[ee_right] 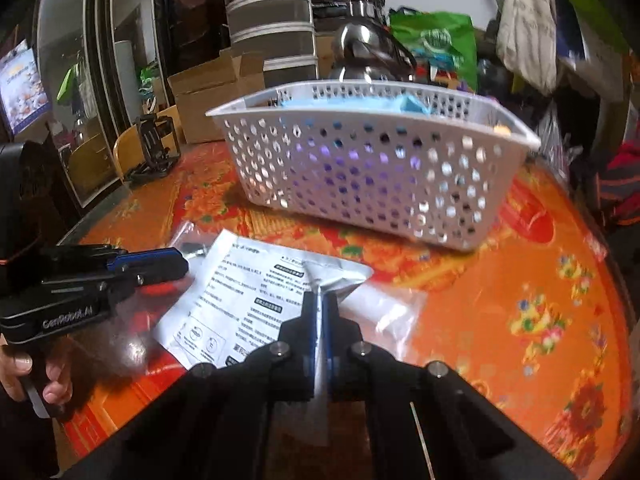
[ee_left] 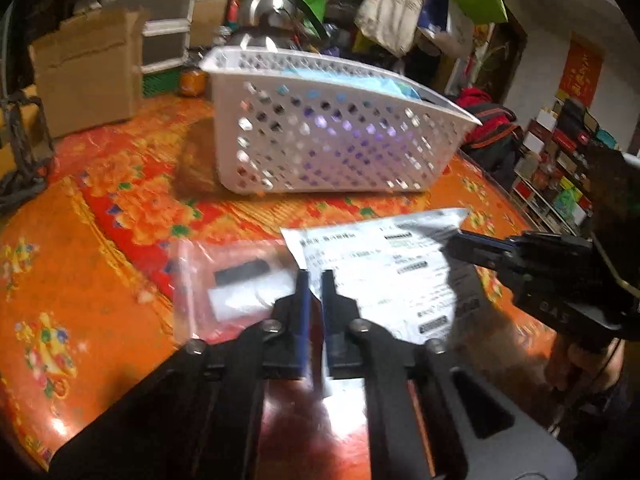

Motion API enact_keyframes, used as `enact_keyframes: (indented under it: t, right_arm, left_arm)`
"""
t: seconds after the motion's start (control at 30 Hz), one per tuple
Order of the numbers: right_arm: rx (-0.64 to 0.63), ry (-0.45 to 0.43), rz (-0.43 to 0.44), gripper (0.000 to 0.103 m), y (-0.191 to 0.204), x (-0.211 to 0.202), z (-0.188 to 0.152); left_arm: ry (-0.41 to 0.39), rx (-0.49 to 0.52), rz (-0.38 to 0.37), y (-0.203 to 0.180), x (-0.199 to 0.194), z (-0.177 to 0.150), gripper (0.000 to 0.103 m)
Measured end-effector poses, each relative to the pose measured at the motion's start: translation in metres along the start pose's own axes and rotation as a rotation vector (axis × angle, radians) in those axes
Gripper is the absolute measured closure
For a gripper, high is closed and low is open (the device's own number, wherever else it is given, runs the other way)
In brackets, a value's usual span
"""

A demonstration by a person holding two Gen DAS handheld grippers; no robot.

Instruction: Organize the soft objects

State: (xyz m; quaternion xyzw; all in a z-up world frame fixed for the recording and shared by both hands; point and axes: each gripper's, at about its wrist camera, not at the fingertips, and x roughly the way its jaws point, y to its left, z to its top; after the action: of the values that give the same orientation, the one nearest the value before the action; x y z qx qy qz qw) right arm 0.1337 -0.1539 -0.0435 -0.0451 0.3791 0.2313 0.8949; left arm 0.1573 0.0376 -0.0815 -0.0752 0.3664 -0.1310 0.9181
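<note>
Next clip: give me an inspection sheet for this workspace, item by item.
Surface: table under an orange floral cover.
Job's things: white basket holding blue items; printed pouch; clear bag beside it.
Clutter: cardboard box, steel kettle behind the basket.
Grippers: right gripper shut on the pouch's edge; left gripper slightly open, nothing gripped.
Cables: nothing seen.
Surroundings: hanging bags, shelves, drawers.

Cluttered home: floral tablecloth (ee_left: 100,200), hanging bags (ee_left: 392,4).
</note>
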Motion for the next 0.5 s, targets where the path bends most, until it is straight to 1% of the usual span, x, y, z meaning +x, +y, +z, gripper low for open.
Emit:
enact_keyframes:
  t: [0.03,0.07,0.1,0.17,0.2,0.23,0.3,0.4,0.43,0.5]
  right_arm:
    - [0.008,0.020,0.002,0.099,-0.003,0.002,-0.002]
    - [0.019,0.022,0.005,0.099,-0.005,0.002,-0.004]
    - [0.029,0.031,0.002,0.097,-0.008,0.002,-0.007]
    - [0.050,0.039,0.006,0.095,-0.013,0.000,-0.012]
    - [0.064,0.042,0.016,0.091,-0.015,-0.002,-0.015]
    - [0.074,0.050,0.025,0.084,-0.017,-0.003,-0.019]
    - [0.092,0.061,0.037,0.072,-0.019,-0.005,-0.025]
    - [0.111,0.083,0.076,0.071,-0.018,-0.004,-0.032]
    - [0.111,0.089,0.087,0.071,-0.016,-0.003,-0.032]
    - [0.094,0.100,0.087,0.071,-0.011,-0.001,-0.031]
  left_arm:
    - [0.023,0.001,-0.014,-0.001,0.003,-0.002,0.071]
    - [0.032,0.003,-0.015,-0.002,0.005,-0.004,0.054]
    - [0.036,0.009,-0.013,-0.004,0.005,-0.006,0.046]
    - [0.040,0.023,0.002,-0.008,0.007,-0.009,0.046]
    - [0.042,0.028,0.004,-0.009,0.008,-0.010,0.046]
    - [0.049,0.029,0.003,-0.009,0.009,-0.010,0.046]
    - [0.073,0.032,-0.009,-0.011,0.013,-0.013,0.046]
    - [0.092,0.050,-0.007,-0.014,0.017,-0.016,0.046]
    - [0.099,0.057,-0.017,-0.015,0.019,-0.017,0.046]
    - [0.111,0.061,-0.025,-0.018,0.021,-0.018,0.046]
